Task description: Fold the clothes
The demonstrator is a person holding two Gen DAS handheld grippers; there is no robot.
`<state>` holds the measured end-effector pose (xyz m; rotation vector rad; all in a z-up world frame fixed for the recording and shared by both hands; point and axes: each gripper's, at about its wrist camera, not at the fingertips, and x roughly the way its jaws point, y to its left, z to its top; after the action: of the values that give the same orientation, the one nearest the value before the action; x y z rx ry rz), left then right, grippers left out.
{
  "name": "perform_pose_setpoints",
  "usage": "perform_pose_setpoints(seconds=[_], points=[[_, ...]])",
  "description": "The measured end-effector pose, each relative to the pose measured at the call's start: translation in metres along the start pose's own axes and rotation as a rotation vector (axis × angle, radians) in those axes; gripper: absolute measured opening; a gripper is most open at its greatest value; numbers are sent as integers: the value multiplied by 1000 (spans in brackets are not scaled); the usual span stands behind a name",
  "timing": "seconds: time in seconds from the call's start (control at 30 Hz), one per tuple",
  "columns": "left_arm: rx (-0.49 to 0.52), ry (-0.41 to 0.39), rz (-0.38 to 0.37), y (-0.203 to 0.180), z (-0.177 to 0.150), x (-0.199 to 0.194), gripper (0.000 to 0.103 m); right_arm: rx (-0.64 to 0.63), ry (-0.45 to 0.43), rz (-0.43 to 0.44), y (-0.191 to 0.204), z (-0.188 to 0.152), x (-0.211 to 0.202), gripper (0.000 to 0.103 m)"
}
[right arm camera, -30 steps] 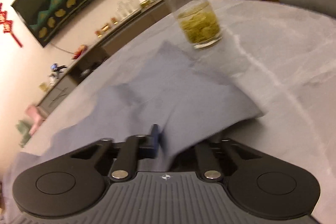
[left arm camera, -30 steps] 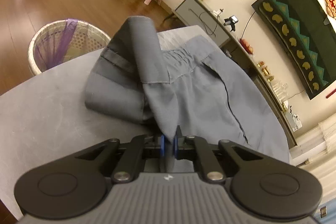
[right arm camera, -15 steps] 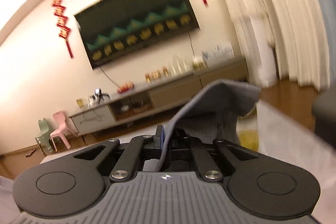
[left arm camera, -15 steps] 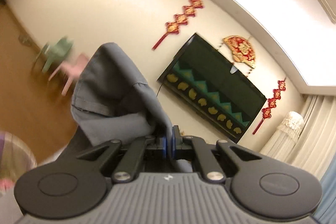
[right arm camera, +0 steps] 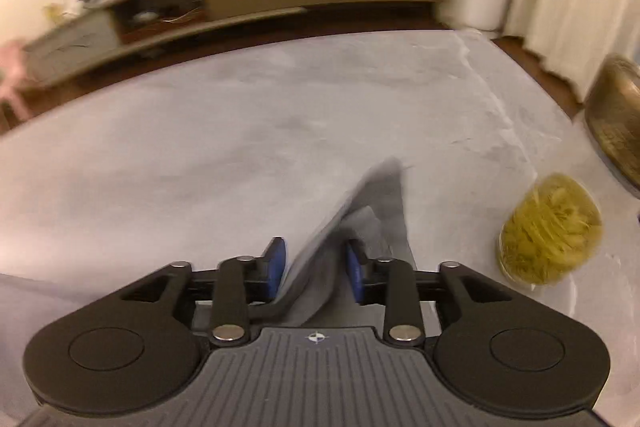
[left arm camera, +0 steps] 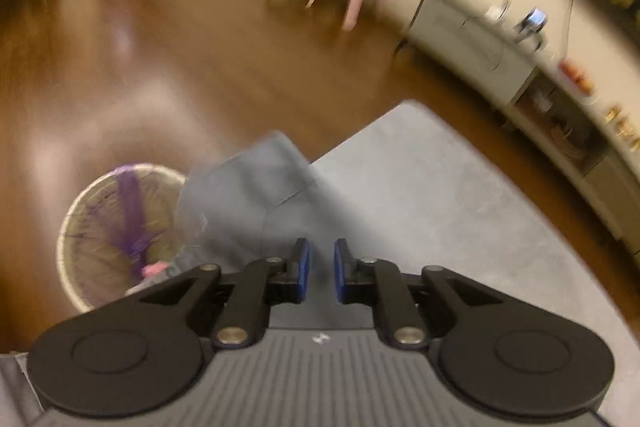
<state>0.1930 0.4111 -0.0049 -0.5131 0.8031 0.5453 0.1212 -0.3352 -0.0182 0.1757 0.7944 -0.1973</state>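
Both grippers have just been opening, and the grey garment (left arm camera: 256, 195) is coming free of them. The left gripper (left arm camera: 319, 269) stands with a clear gap between its blue pads and nothing pinched there; the cloth sits blurred just ahead of it, at the near corner of the grey tabletop (left arm camera: 460, 195), above the wicker basket (left arm camera: 80, 235) on the floor. The right gripper (right arm camera: 314, 273) is parted wider. A ridge of the same fabric rises between its pads (right arm camera: 277, 263), but they do not appear to press on it.

This looks like the release at the end of a fold or a toss to reposition the piece. Next comes checking how the cloth has landed, then finding a fresh edge or corner to pinch on each side. The glass of yellow-green contents (right arm camera: 550, 231) stands near the right gripper, so any sweep that way needs care.
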Motion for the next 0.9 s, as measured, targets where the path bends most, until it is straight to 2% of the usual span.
perform_pose_setpoints(seconds=[0.03,0.07,0.17,0.2,0.27,0.33,0.4,0.5,0.57,0.63,0.7,0.77,0.8,0.83,0.87,0.9], points=[[19,-36,-34,3,-9,-10,15,7,-29,-21,0,-1,5,47],[55,-61,-56,7,-21,-23,15,15,-68,-28,0,-2,0,51],[171,-109,-134,9,-56,-55,19,-34,-164,-8,-3,-28,-33,55],[196,-91,-167,6,-67,-54,24,-54,-194,-2,-4,-38,-44,55],[247,-56,-232,1,-89,-54,25,-107,-221,34,-1,-57,-59,55],[256,-6,-201,-5,-98,-34,25,-205,-163,95,14,-72,-49,54],[252,29,-152,-10,-106,-17,24,-284,-131,67,25,-72,-26,53],[288,13,-92,-5,-109,-17,24,-296,-115,7,25,-54,0,55],[287,5,-59,2,-117,-21,24,-338,-137,-42,27,-45,6,61],[285,19,-13,18,-118,-14,25,-431,-143,-59,32,-42,9,77],[267,36,1,29,-115,-8,29,-569,-137,-55,37,-44,11,83],[239,38,-4,34,-114,-11,29,-723,-130,-30,46,-50,16,82],[227,38,-7,35,-112,-10,29,-784,-100,-1,49,-51,21,63],[218,21,-10,36,-110,-16,28,-796,-73,10,51,-46,26,12],[208,3,-13,37,-108,-22,26,-784,-60,2,52,-39,30,0],[202,-48,-19,38,-106,-36,26,-772,-46,-5,53,-31,34,0]])
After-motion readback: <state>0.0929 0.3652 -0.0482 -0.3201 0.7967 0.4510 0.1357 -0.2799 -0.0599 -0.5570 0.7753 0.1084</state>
